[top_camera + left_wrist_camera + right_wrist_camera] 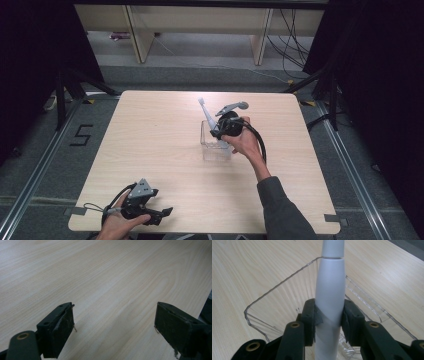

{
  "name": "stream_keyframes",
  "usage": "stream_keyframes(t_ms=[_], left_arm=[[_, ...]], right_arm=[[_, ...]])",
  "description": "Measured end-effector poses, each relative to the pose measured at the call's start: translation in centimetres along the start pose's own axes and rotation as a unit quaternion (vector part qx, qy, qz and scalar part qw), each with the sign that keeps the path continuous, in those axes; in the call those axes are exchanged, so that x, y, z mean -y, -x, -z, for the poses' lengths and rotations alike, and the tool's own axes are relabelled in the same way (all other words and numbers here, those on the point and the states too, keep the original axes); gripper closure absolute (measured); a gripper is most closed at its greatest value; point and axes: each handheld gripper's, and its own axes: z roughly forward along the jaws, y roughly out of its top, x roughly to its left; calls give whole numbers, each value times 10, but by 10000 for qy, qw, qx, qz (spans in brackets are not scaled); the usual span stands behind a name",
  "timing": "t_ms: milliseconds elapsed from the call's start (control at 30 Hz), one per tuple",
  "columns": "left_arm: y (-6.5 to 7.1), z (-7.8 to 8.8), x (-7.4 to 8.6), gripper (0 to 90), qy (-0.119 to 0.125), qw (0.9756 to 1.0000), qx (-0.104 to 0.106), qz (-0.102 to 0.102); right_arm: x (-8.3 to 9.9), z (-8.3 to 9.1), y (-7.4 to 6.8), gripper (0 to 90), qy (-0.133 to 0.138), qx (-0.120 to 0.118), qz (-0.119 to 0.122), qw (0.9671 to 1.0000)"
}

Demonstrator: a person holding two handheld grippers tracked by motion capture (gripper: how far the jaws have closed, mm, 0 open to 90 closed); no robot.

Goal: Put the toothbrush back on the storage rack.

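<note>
Where right tool [329,320] clamps toothbrush [329,290] — over clear box [274,312] | left tool [115,325] agape — bare

I count one clear plastic container [216,142] at centre frame, one white toothbrush [207,113] standing in it, one wooden table [150,145], and my two grippers: right [218,131] mid-frame, left [162,214] lower left.

left gripper [159,214] sits low at the bottom left of the high view, jaws spread wide. right gripper [216,131] is mid-frame, tilted down, jaws clamped tight, forearm stretched out.
</note>
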Motion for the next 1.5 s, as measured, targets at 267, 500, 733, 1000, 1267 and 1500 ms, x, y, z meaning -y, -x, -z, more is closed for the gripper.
stream_keyframes(t_ms=[267, 500, 733, 1000, 1267, 1500], left_arm=[[-2, 2, 0, 151, -118, 9999, -27, -116], [0, 0, 0, 151, -3, 10000, 9, 12], [0, 0, 0, 151, -26, 10000, -11, 9], [0, 0, 0, 151, -48, 10000, -12, 0], [0, 0, 0, 151, -37, 10000, -27, -6], [0, 0, 0, 151, -29, 10000, -32, 7]], right_arm=[[0, -3, -1, 665, -71, 32, -64, 9999], [-1, -3, -2, 665, -187, -24, -76, 9998], [-2, -4, -2, 664, -299, 34, -65, 9995], [-2, -5, -1, 663, -330, 70, -144, 9993], [-2, -5, 0, 661, -333, 93, -110, 9993], [-2, -5, -1, 649, -298, -47, -55, 9995]])
